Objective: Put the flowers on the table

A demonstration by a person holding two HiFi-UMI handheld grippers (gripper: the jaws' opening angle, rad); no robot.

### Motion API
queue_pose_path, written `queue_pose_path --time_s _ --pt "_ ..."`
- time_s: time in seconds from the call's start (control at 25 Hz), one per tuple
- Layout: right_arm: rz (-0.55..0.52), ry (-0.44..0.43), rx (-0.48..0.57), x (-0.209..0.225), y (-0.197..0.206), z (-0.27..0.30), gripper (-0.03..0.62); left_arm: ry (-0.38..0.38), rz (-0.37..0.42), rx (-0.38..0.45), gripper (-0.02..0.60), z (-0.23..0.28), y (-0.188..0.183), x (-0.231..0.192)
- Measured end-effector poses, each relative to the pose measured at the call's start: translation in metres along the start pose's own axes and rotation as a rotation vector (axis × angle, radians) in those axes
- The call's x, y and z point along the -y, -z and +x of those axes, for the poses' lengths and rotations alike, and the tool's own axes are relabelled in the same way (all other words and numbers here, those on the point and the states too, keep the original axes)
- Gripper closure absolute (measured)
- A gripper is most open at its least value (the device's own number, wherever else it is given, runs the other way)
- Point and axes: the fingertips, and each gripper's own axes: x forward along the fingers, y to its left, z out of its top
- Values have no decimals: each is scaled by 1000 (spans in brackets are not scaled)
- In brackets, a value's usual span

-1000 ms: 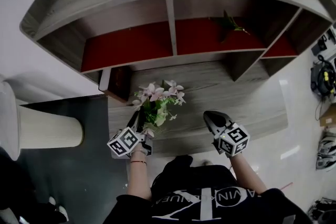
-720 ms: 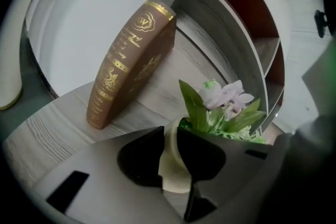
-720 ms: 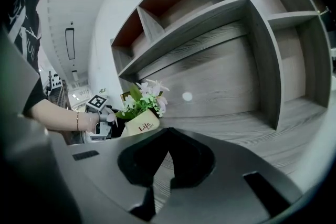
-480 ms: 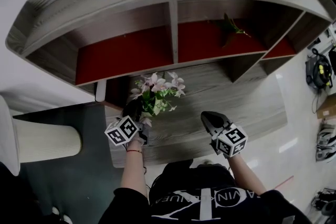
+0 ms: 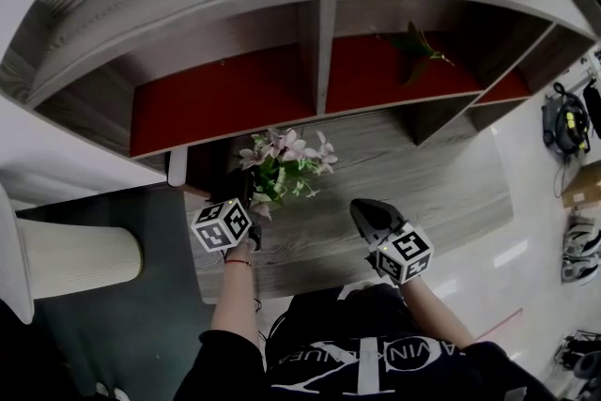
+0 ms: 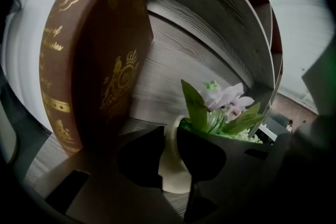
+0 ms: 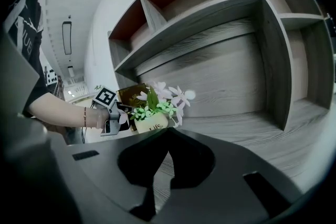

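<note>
Jaws clamped on the rim of the flower pot [image 6: 171,168], our left gripper [image 5: 244,202] has carried the flowers [image 5: 285,160] close beside the brown book [image 6: 89,60], low over the counter [image 5: 441,183], set-down seemingly near; our right gripper [image 7: 166,139] hangs with jaws together, empty.

Tight at the left, open at the right.
A brown book [image 6: 89,60] stands just beside the flowers [image 6: 220,107] on their left, and the shelf unit [image 5: 319,42] rises behind and above. To the right the table [image 5: 441,192] lies bare as far as the shelf's upright [image 5: 437,113].
</note>
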Motion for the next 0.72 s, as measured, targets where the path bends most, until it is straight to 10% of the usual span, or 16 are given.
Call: queue_pose_path --time_s 0.72 --pt "-4 -5 -47 -8 14 -1 583 40 -1 13 499 25 -11 -3"
